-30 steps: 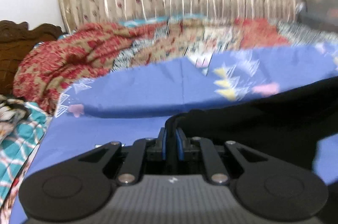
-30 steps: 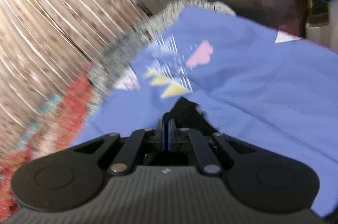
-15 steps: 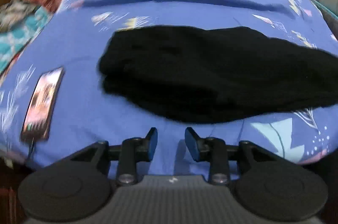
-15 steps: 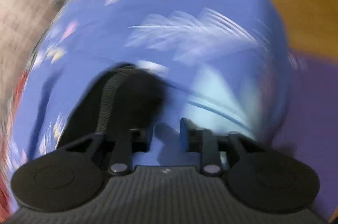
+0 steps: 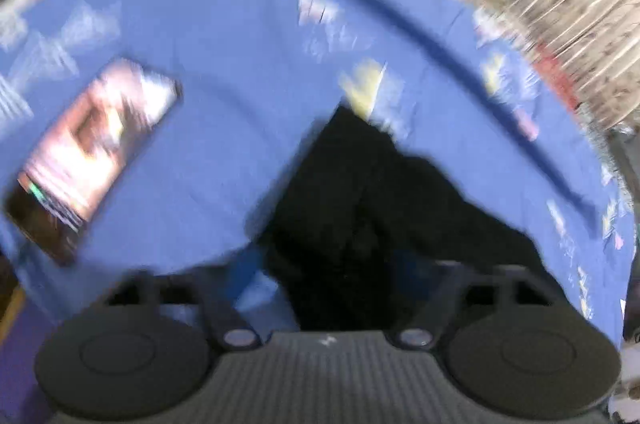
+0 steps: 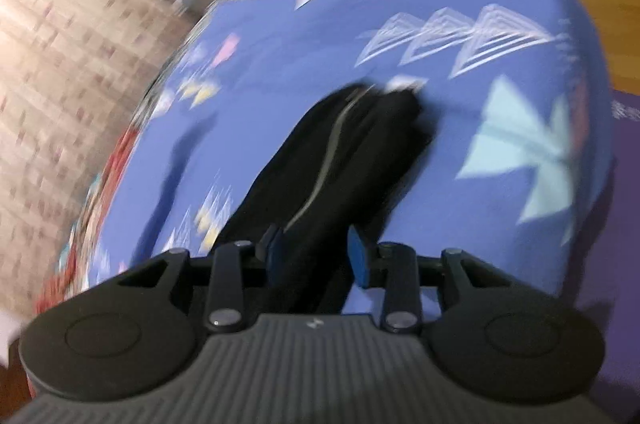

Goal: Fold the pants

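Motion blur smears your left gripper [image 5: 328, 276]; its spread jaws seem to straddle the black fabric pants [image 5: 360, 207] lying on the blue patterned bedsheet [image 5: 224, 127]. Your right gripper [image 6: 314, 252] hovers low over them, open, gripping nothing

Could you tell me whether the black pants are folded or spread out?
Folded: the black pants lie as a narrow layered strip on the blue sheet.

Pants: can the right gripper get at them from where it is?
Probably yes. The right gripper is open with the black pants lying between its fingers on the blue sheet; nothing blocks it.
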Motion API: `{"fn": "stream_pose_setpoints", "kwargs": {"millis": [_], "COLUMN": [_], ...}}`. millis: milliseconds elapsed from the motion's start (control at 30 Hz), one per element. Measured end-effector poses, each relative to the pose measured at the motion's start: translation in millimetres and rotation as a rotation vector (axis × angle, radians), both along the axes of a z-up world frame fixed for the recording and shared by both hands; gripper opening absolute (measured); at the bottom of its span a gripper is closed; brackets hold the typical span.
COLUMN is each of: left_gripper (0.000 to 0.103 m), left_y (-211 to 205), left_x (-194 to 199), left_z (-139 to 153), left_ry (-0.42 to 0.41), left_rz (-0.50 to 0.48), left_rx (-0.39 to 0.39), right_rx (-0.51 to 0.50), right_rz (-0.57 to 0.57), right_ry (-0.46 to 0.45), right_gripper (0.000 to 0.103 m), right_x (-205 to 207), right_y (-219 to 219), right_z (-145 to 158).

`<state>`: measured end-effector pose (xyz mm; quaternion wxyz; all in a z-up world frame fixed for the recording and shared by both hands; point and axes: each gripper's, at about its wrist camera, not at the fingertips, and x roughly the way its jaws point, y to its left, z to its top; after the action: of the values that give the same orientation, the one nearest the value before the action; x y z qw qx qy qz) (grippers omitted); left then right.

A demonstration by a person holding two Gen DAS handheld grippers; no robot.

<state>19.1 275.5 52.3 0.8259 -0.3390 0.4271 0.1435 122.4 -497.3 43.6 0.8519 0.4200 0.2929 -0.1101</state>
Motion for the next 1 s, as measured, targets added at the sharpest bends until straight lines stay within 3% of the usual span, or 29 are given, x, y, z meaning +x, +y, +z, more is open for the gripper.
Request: {"fn": "stream_pose_setpoints", "kwargs": {"millis": [33,67,133,233,333,400,467,567,667,733,800,867,933,1000], "left_gripper": [0.030,0.029,0.022,0.026,0.032,0.032,0.031,0.031,0.032,0.032,0.032,0.032,0.024,0.024], "left_y": [-4.1,-12.5,-28.4,-40.7,-37.1,-43.8,-46.5,-63.1,-89.7,-111.8,-132.1,-141.3,-141.5,-141.8], "left_x": [5.9,3.4,-0.5,-8.5,-25.3,-42.5,-46.3,-36.1,-10.1,8.8,23.7,35.4,40.9,35.0], "left_z": [-7.8,-9.6,-4.2,-1.7,8.1,20.3,36.8,55.6,57.0,48.2,32.7,8.3,-19.8,-22.1], "left_ry": [0.054,0.069,0.058,0.075,0.083,0.037,-0.015,-0.102,-0.129,-0.109,-0.057,0.052,0.159,0.121], "left_rz": [-0.002,-0.019,-0.075,-0.112,-0.103,-0.079,-0.064,-0.086,-0.174,-0.253,-0.306,-0.324,-0.332,-0.348], "left_rx": [0.035,0.099,0.245,0.376,0.350,0.316,0.319,0.314,0.268,0.243,0.278,0.306,0.332,0.370], "right_rx": [-0.025,-0.058,-0.093,-0.090,-0.051,-0.004,0.030,0.082,0.141,0.164,0.192,0.219,0.246,0.260], "right_rz": [0.028,0.055,0.083,0.073,0.016,-0.017,-0.050,-0.095,-0.119,-0.120,-0.111,-0.123,-0.135,-0.145], "right_ry": [0.004,0.014,0.032,0.043,0.043,0.003,-0.032,-0.069,-0.086,-0.085,-0.085,-0.085,-0.104,-0.114], "right_gripper": [0.039,0.039,0.039,0.039,0.039,0.039,0.046,0.051,0.053,0.053,0.053,0.053,0.053,0.053], "right_x": [1.9,6.0,11.0,12.4,3.8,2.8,-3.2,-10.2,-5.5,0.3,-4.0,-1.1,3.0,13.0], "right_y": [6.9,16.5,17.7,7.8,-4.2,-15.1,-26.8,-49.5,-68.2,-76.1,-91.2,-97.1,-104.0,-110.2], "right_z": [0.3,-0.1,2.2,-0.7,-7.8,-11.0,-14.9,-24.1,-34.7,-41.0,-51.6,-59.9,-66.2,-68.2]}}
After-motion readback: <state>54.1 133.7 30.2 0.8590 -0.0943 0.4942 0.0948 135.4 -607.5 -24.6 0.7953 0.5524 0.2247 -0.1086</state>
